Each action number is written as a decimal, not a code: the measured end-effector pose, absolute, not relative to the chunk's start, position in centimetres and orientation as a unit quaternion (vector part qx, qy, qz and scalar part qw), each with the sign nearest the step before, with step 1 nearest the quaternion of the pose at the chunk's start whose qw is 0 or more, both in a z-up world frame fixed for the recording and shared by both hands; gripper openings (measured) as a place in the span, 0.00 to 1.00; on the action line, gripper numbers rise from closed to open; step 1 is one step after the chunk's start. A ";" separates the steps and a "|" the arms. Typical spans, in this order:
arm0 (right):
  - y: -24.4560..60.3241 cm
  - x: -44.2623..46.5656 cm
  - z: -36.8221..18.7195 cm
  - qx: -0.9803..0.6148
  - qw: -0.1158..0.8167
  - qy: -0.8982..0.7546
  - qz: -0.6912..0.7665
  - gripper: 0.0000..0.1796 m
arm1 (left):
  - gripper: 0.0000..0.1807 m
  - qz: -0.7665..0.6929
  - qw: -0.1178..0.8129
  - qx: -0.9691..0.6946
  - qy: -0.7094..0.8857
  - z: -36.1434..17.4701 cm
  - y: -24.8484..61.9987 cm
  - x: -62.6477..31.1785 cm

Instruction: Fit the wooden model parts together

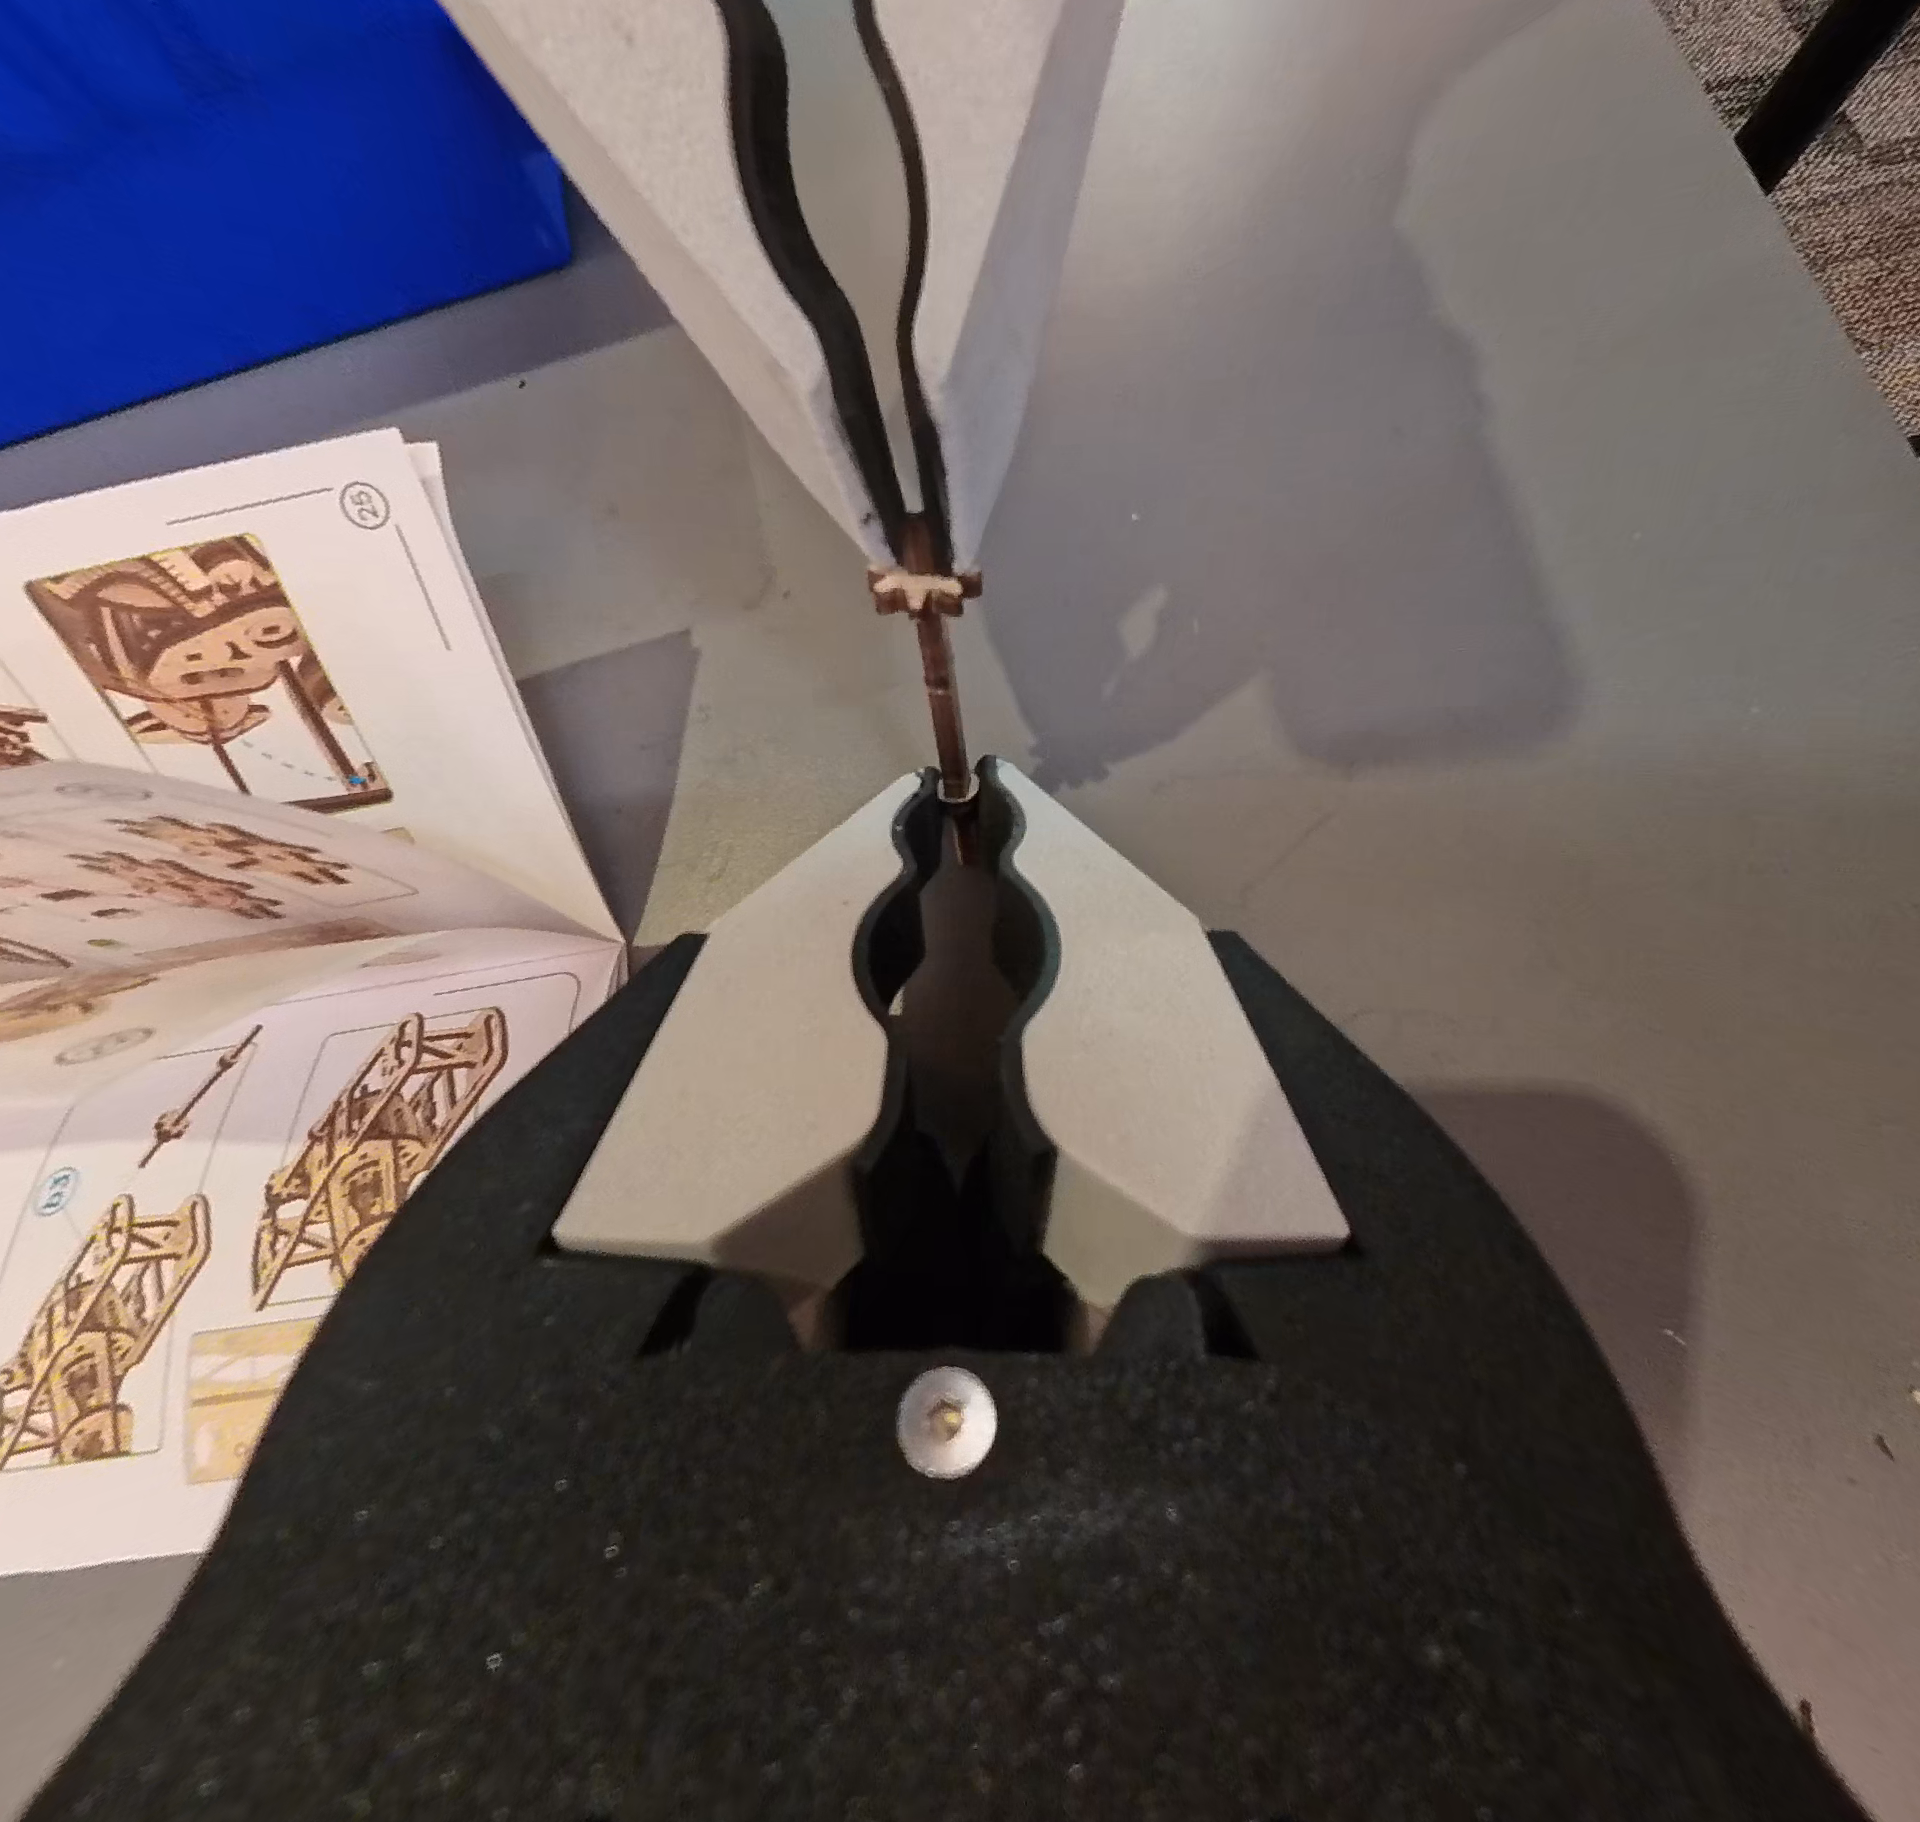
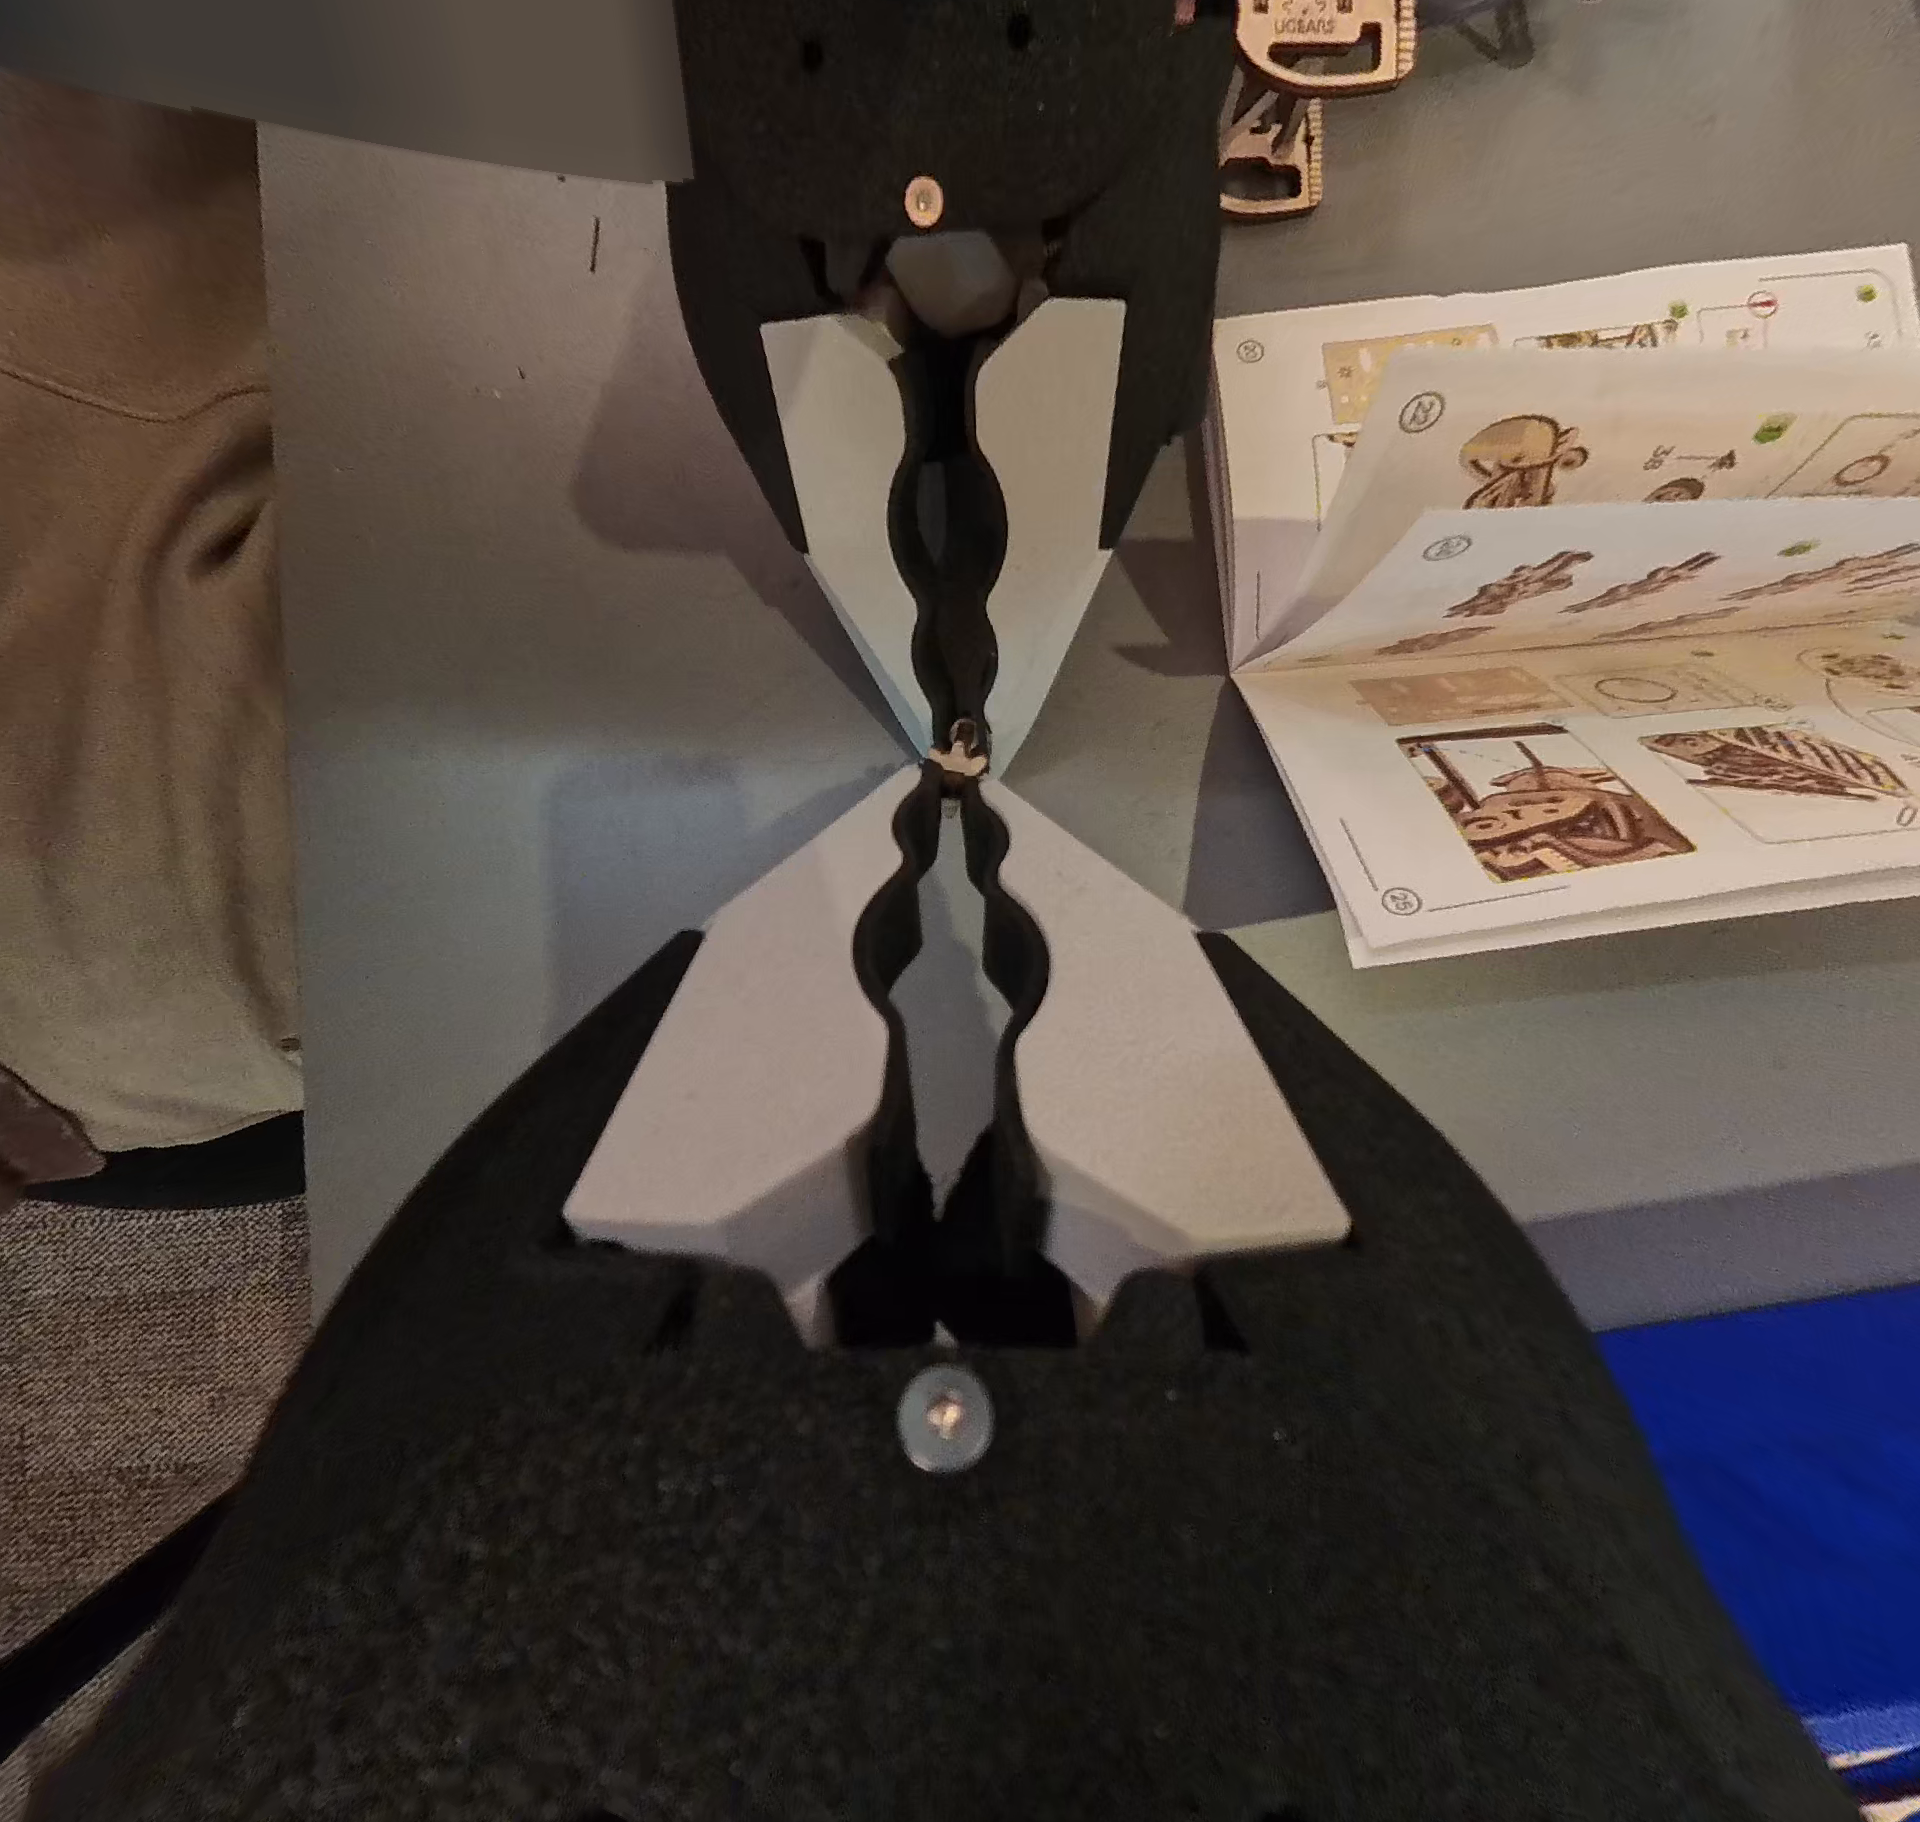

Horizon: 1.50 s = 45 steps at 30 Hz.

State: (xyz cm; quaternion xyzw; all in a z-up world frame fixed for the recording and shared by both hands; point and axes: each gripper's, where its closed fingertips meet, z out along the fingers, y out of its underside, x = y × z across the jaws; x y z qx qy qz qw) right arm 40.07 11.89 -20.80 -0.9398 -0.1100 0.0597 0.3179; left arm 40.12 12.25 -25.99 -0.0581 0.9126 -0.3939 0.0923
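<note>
Grey table (image 1: 1455, 889) lies under everything you hold, so neither part rests on it. Nearest you, your left claw (image 1: 954, 785) is clamped on the near end of the thin wooden rod (image 1: 943, 702), steadying it as an axle. Just beyond, the small cross-shaped wooden piece (image 1: 923, 590) sits on that rod, and your right claw (image 1: 920, 551) is pinched together there, probably to push it along. Farther left, the open instruction booklet (image 1: 260, 837) stays readable beside a blue bin (image 1: 208, 162). A partly built wooden model (image 2: 1340, 6) waits at the far edge.
</note>
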 end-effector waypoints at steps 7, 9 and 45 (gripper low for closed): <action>12.0 40.4 -20.7 -0.938 0.326 -0.097 0.069 0.03 | 0.02 -0.394 0.099 -0.058 0.912 -26.0 12.2 40.2; 11.9 40.8 -20.6 -0.939 0.331 -0.069 0.069 0.13 | 0.02 -0.394 0.103 -0.056 0.912 -26.0 12.2 40.2; 11.7 40.3 -21.5 -0.964 0.262 -0.044 0.003 0.12 | 0.02 -0.393 0.111 -0.052 0.911 -26.0 12.1 40.2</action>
